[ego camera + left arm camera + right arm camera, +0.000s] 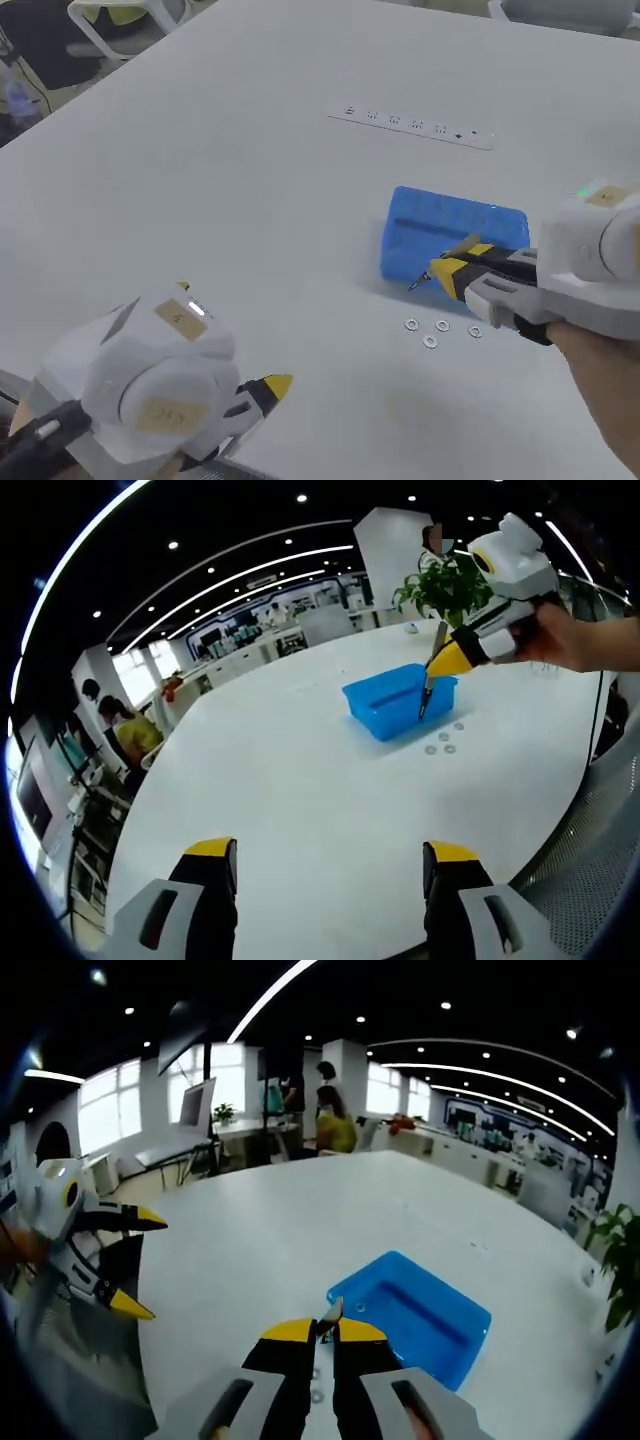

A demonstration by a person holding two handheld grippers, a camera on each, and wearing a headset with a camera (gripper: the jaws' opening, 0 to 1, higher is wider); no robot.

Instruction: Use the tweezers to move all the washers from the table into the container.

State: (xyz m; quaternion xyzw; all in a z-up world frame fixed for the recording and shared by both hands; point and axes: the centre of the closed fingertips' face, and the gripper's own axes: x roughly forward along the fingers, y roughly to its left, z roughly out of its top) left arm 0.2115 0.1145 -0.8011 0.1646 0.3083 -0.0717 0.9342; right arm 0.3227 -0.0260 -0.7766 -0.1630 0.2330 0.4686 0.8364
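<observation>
The right gripper (325,1332) has its jaws drawn together on the tweezers (332,1313), whose thin tips stick out just past the yellow jaw ends. Whether the tips carry a washer is too small to tell. Below the tips, slightly to the gripper's near side, four washers (441,326) lie flat on the white table (250,230), close together but not touching. Just beyond the tips stands the blue container (455,235), open at the top, and the tips hang by its near wall. Farther off, past the container, lies a white power strip (410,125). Well off to the right gripper's left, the left gripper (330,852) hangs low over the table with its jaws wide apart, holding nothing.

The step in hand looks like fetching the next washer. To do it well, I would take the washer nearest the tips. Bring the tweezers down steeply so one tip drops through the hole and the other sits outside the ring, then squeeze gently. Thin washers on a smooth top will likely skate if nudged from the side. Lift clear of the container's wall before easing the squeeze over its middle.
</observation>
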